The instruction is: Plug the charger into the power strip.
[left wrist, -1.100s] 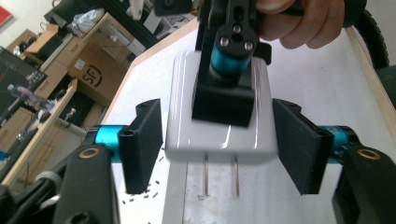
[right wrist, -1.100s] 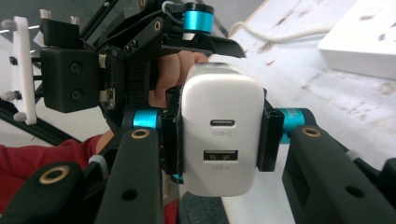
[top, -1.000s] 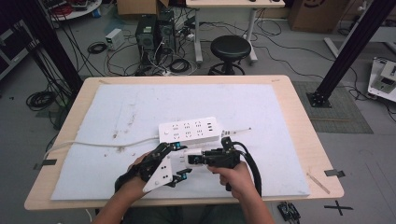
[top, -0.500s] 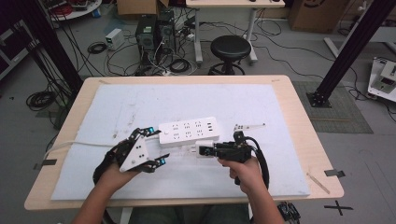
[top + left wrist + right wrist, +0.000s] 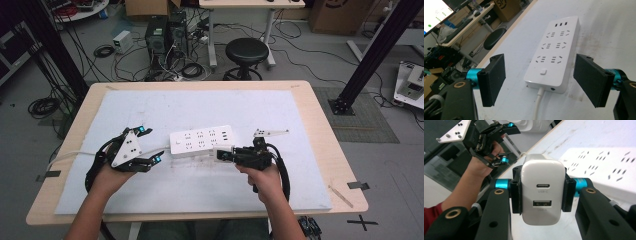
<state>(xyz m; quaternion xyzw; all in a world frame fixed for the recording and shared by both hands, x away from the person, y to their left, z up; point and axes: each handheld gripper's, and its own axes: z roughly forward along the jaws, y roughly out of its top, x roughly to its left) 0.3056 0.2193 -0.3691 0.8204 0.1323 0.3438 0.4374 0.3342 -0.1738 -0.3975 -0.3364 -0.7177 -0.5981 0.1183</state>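
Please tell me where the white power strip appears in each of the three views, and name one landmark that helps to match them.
High view: power strip at the table's middle, between the two grippers.
Left gripper view: centre, beyond the open jaws, cord end nearest.
Right gripper view: right side, blurred, behind the held white charger.
Shared landmark: its rows of sockets.

White plastic, black jaws, teal accents

The power strip (image 5: 201, 140) is white with rows of dark socket slots, a white button and a white cord (image 5: 538, 105). The charger (image 5: 542, 188) is white too, with 2 dark ports and faint grey lettering. Both the left gripper (image 5: 146, 145) and the right gripper (image 5: 224, 154) are black with teal collars and brass-coloured screw rings. The mat (image 5: 200, 107) is pale blue-white, smudged with dark specks, on a light wood table (image 5: 320, 125). The sleeve (image 5: 431, 213) is red.
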